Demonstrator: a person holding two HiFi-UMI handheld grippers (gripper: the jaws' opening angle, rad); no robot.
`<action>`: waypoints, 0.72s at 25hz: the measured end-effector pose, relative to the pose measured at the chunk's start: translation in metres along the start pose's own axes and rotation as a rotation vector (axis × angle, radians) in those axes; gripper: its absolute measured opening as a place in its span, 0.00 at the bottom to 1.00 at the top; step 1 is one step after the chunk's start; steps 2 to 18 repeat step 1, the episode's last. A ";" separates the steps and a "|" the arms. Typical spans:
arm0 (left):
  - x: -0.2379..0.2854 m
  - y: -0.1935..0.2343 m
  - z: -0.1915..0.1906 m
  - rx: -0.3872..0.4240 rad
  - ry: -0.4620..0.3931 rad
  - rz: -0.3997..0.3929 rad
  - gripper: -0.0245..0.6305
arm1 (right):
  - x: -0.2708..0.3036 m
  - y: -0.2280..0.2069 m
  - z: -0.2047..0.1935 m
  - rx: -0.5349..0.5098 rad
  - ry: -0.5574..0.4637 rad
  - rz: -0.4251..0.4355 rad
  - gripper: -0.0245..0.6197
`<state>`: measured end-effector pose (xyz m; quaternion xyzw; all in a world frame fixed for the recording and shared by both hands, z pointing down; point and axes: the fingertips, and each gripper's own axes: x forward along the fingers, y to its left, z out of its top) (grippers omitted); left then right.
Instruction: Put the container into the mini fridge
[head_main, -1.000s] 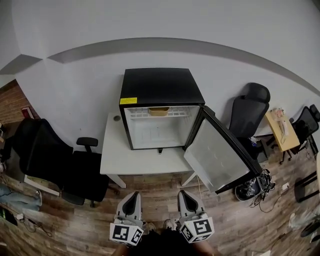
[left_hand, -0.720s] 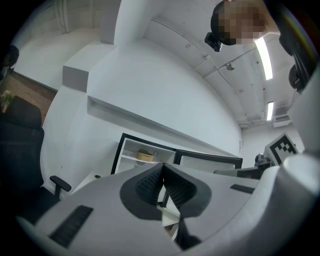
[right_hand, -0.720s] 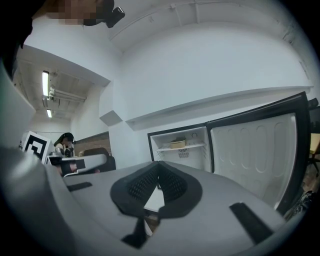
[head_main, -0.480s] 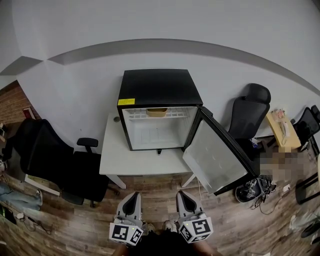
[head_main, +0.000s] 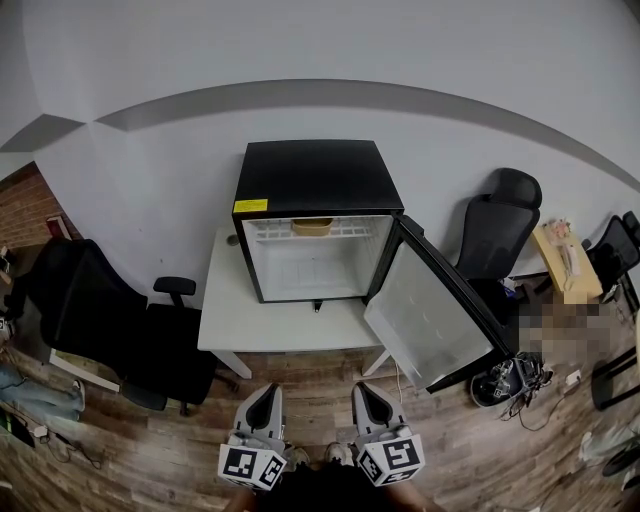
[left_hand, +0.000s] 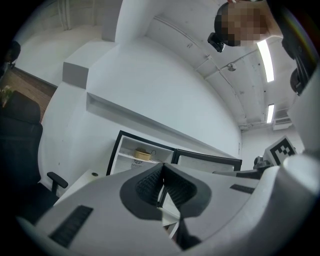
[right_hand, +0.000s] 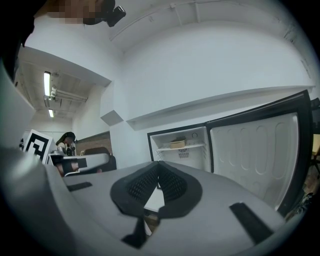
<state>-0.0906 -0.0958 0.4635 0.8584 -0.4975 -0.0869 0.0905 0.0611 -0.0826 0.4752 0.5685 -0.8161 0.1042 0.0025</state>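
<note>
Currently left gripper (head_main: 266, 397) and right gripper (head_main: 367, 392) jaws together, empty, facing black boxy mini fridge (head_main: 318, 180), door ajar; tan round container (head_main: 312, 226) on its upper shelf.

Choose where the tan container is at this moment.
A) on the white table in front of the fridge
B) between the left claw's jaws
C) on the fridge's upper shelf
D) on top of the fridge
C: the container sits on the upper shelf inside the open mini fridge.
</note>
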 end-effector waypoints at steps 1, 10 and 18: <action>0.000 0.000 0.000 -0.004 0.001 0.000 0.05 | 0.000 0.000 0.000 -0.002 0.001 0.000 0.06; 0.000 0.000 0.000 -0.004 0.001 0.000 0.05 | 0.000 0.000 0.000 -0.002 0.001 0.000 0.06; 0.000 0.000 0.000 -0.004 0.001 0.000 0.05 | 0.000 0.000 0.000 -0.002 0.001 0.000 0.06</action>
